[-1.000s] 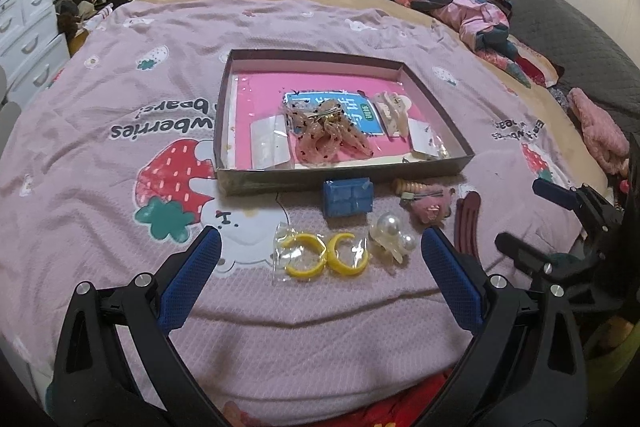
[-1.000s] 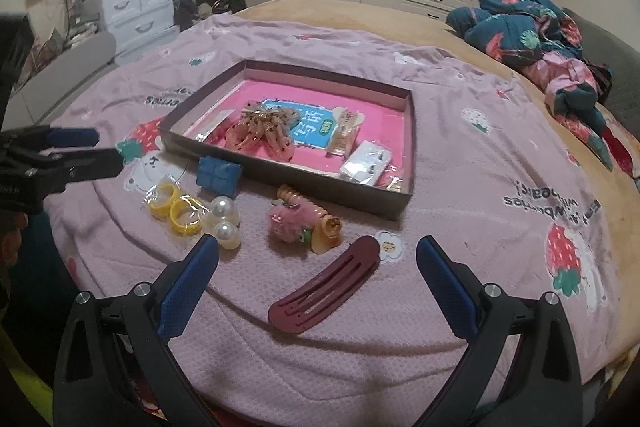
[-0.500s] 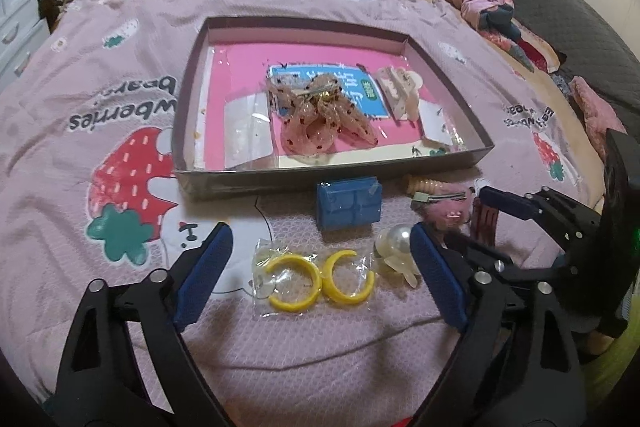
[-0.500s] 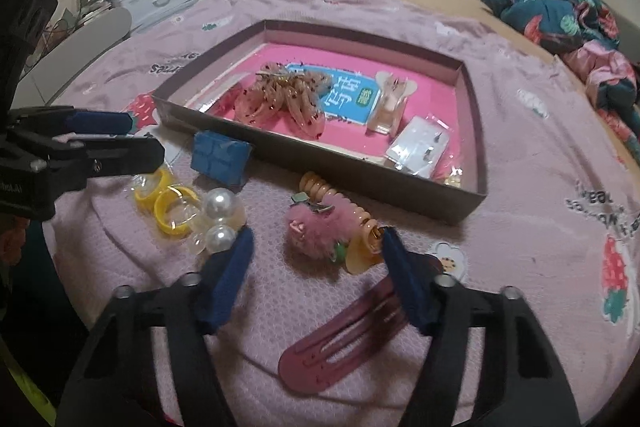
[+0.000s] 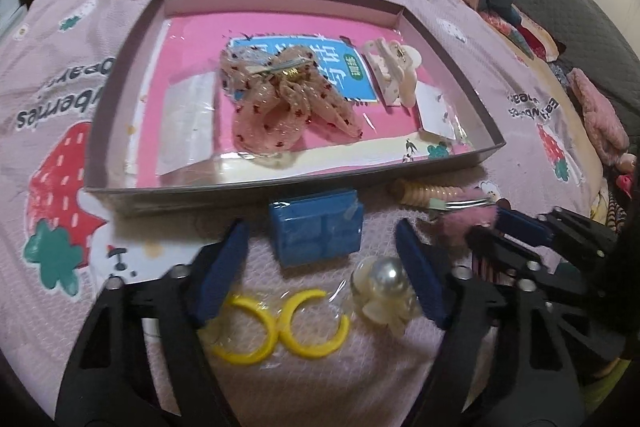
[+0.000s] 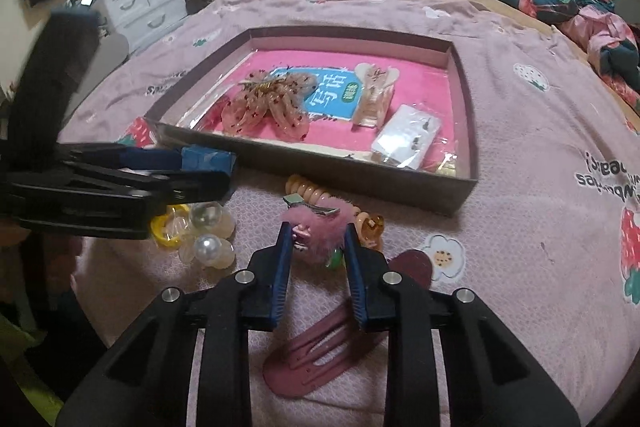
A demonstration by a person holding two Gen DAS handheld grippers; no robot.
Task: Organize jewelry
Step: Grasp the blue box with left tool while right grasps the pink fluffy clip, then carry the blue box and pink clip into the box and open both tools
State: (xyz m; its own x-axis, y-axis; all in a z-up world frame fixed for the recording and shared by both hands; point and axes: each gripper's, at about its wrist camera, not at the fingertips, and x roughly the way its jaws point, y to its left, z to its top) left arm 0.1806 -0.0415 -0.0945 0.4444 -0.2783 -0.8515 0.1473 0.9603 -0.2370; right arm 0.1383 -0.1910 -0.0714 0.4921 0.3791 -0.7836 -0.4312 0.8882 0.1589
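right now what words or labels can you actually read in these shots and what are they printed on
"berries" and "bears", upside down, on the pink bedspread left of the tray.
"Early" and a partly legible word below it, upside down, on the bedspread right of the tray.
Large white Chinese characters, one reading "写", on the blue card in the tray.
Small text in the card's green oval: too small to read.
Nothing legible on the blue box.

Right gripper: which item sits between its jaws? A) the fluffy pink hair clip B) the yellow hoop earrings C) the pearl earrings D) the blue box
A: the right gripper has its jaws on either side of the fluffy pink hair clip on the bedspread.
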